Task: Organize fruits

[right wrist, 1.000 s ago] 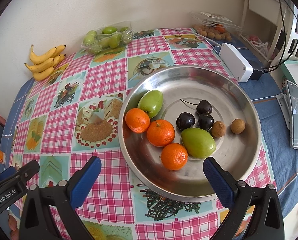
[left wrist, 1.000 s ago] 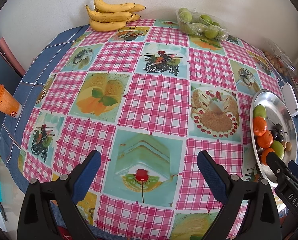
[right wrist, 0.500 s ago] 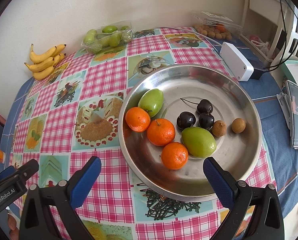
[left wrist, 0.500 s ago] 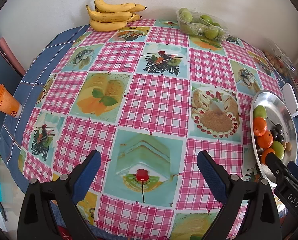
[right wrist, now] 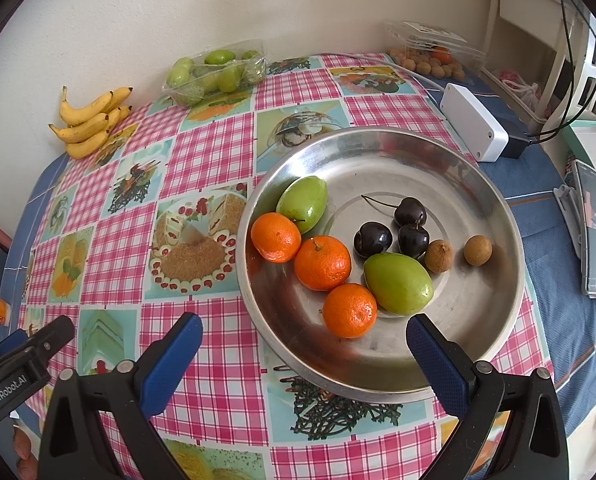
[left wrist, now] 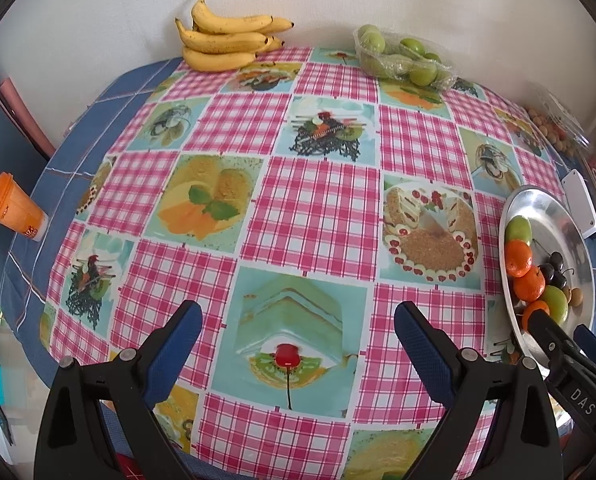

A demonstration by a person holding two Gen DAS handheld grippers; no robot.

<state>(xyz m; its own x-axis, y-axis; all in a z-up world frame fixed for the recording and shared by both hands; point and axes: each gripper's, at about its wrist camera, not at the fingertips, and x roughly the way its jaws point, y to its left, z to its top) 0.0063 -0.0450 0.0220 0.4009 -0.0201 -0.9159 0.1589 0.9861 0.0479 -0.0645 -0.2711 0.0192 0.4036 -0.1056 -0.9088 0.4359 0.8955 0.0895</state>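
Observation:
A round metal plate lies on the checked tablecloth. In it are three oranges, two green fruits, three dark cherries and two small brown fruits. My right gripper hovers open over the plate's near rim, nothing between its fingers. My left gripper stands open above the tablecloth, left of the plate, and holds nothing. A bunch of bananas and a clear pack of green fruits sit at the far edge by the wall.
A clear box of small brown fruits sits at the far right. A white box with a cable lies beside the plate. A phone rests at the right. An orange cup stands off the table's left.
Nothing has visibly changed; both grippers stay open and in place.

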